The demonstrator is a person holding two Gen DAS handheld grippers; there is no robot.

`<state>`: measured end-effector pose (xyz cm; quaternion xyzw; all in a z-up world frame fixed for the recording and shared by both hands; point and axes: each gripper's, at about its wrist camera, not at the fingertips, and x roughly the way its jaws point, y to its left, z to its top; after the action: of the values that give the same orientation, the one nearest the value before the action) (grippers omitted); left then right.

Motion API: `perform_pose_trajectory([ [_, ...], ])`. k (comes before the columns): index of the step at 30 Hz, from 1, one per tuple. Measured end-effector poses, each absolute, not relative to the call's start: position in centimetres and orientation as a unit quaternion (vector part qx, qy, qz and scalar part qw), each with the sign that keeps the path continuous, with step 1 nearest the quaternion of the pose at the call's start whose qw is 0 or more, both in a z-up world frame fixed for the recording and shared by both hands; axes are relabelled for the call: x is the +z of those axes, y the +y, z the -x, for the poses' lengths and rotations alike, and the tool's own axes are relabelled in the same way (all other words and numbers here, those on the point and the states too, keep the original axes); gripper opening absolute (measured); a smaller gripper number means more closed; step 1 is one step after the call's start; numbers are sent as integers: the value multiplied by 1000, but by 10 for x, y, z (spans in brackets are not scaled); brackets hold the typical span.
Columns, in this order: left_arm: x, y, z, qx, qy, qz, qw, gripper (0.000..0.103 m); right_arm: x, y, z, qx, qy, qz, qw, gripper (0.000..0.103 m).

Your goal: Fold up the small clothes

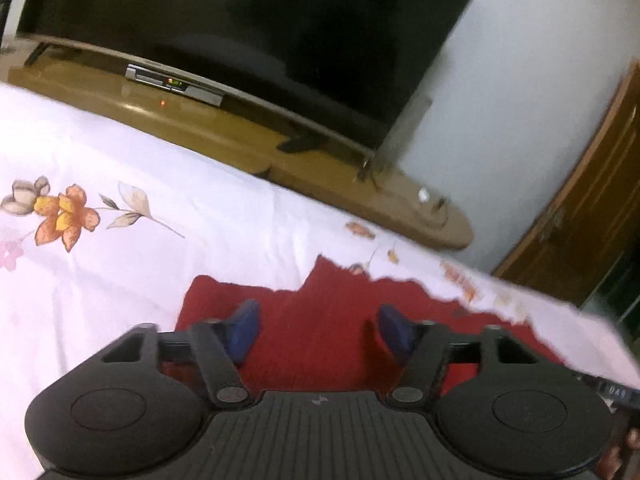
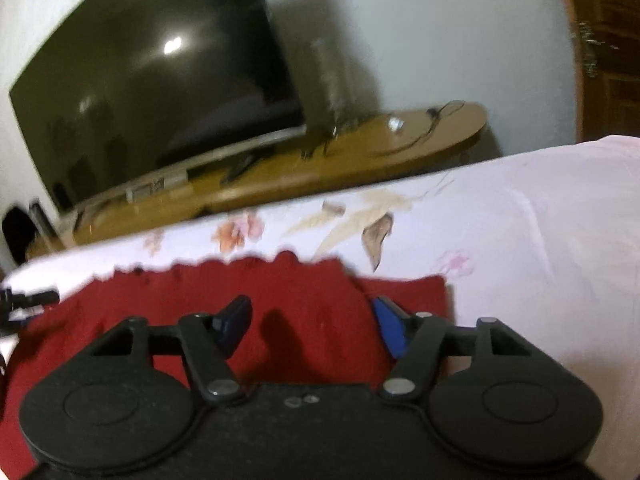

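A small dark red garment (image 1: 328,320) lies flat on the white flowered bedsheet (image 1: 120,184). My left gripper (image 1: 318,322) hovers low over its left part with the blue pads (image 1: 244,334) spread apart and only cloth below them, nothing pinched. In the right wrist view the same red garment (image 2: 304,312) fills the lower middle, with a jagged far edge and its right corner beside the right pad. My right gripper (image 2: 312,324) is open above it, and the pads (image 2: 390,330) touch no fold. The tip of the other gripper (image 2: 28,300) shows at the left edge.
A wooden TV bench (image 1: 256,140) stands beyond the bed's far edge, bearing a large dark television (image 1: 240,32) and a set-top box (image 1: 172,84). A wooden door (image 1: 588,216) is at the right. White sheet (image 2: 540,232) stretches to the right of the garment.
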<state>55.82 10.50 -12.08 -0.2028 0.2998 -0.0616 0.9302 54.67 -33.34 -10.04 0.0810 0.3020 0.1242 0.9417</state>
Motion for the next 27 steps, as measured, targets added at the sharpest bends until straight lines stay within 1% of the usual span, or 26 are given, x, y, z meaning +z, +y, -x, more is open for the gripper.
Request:
perform_pose_trajectory([
  [1, -120, 101, -559, -55, 307, 190, 931, 42, -102, -328, -549, 121, 311, -62, 941, 53],
  [2, -119, 100, -561, -52, 311, 182, 931, 25, -104, -322, -550, 114, 312, -43, 942, 51],
  [3, -119, 100, -561, -49, 313, 178, 932, 19, -104, -318, -549, 112, 311, -30, 943, 41],
  [4, -118, 100, -560, -46, 310, 178, 933, 16, -103, -315, -549, 110, 309, -21, 944, 32],
  [5, -118, 100, -560, -43, 304, 173, 936, 7, -103, -314, -548, 108, 305, -15, 946, 29],
  [8, -113, 90, -550, -19, 272, 141, 952, 6, -101, -313, -543, 103, 294, -8, 950, 21],
  [10, -108, 87, -541, -7, 250, 129, 960, 6, -98, -312, -542, 91, 281, 1, 955, 10],
  [11, -107, 86, -536, 1, 243, 125, 962, 6, -96, -313, -541, 84, 274, 3, 958, 9],
  [12, -106, 87, -535, 7, 245, 123, 962, 6, -94, -315, -542, 79, 271, 2, 959, 9],
  [15, -114, 90, -547, 17, 293, 126, 948, 6, -96, -314, -542, 65, 269, 18, 961, 9],
  [17, -113, 89, -549, 19, 298, 120, 947, 6, -104, -312, -549, 59, 290, 25, 955, 9],
  [20, -112, 89, -548, 20, 298, 119, 947, 7, -105, -309, -550, 55, 288, 36, 955, 11],
  [23, -112, 88, -550, 20, 299, 115, 947, 8, -105, -313, -551, 54, 291, 27, 955, 21],
  [24, -112, 88, -549, 21, 299, 112, 948, 9, -105, -313, -551, 53, 291, 26, 955, 27],
  [25, -112, 87, -547, 20, 299, 110, 948, 10, -106, -313, -551, 54, 292, 26, 955, 36],
  [27, -113, 86, -549, 19, 298, 110, 948, 12, -106, -313, -550, 54, 290, 27, 955, 41],
])
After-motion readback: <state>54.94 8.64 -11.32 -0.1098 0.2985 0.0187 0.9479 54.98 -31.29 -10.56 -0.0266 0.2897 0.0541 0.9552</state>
